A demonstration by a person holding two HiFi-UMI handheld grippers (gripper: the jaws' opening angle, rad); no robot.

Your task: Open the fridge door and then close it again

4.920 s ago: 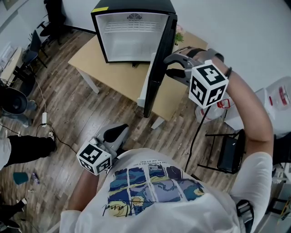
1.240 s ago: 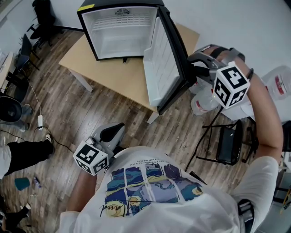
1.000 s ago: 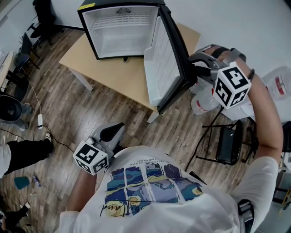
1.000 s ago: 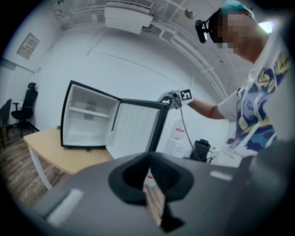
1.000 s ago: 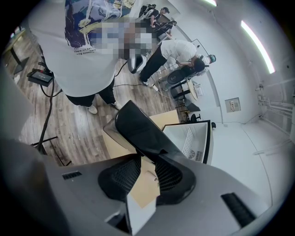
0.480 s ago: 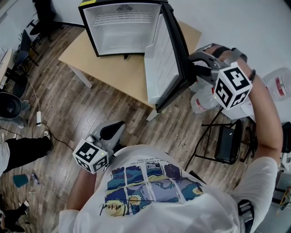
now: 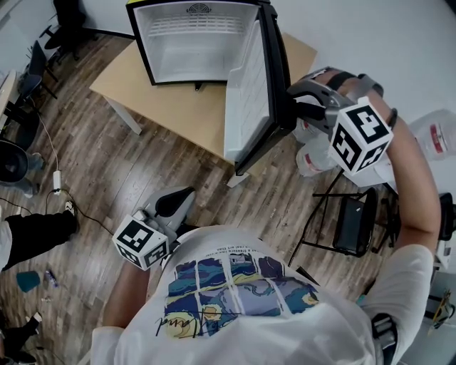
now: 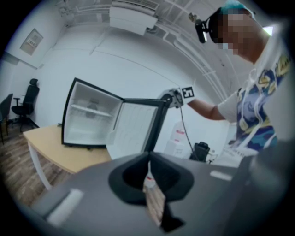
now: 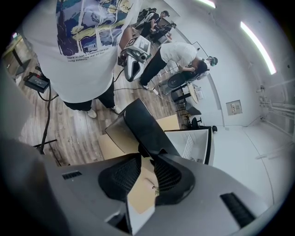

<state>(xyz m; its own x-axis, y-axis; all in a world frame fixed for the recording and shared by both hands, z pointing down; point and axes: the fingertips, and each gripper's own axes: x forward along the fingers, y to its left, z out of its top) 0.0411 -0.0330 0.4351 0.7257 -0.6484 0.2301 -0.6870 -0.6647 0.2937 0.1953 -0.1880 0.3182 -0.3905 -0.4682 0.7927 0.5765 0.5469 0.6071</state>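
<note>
Your right gripper [image 7: 292, 107], jaws together on nothing, leans on the black, white-lined fridge door [image 7: 246, 93], half open on the black mini fridge [image 7: 192, 43]. Push steadily near that free edge, following its arc; your left gripper [image 7: 174, 204] hangs closed, idle

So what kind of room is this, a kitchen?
More likely an office or workroom: the small fridge, door open, stands on a plain table, with office chairs and cables on the wood floor.

Half-open door [image 7: 246, 93] blocking fridge [image 7: 192, 46] R side
</note>
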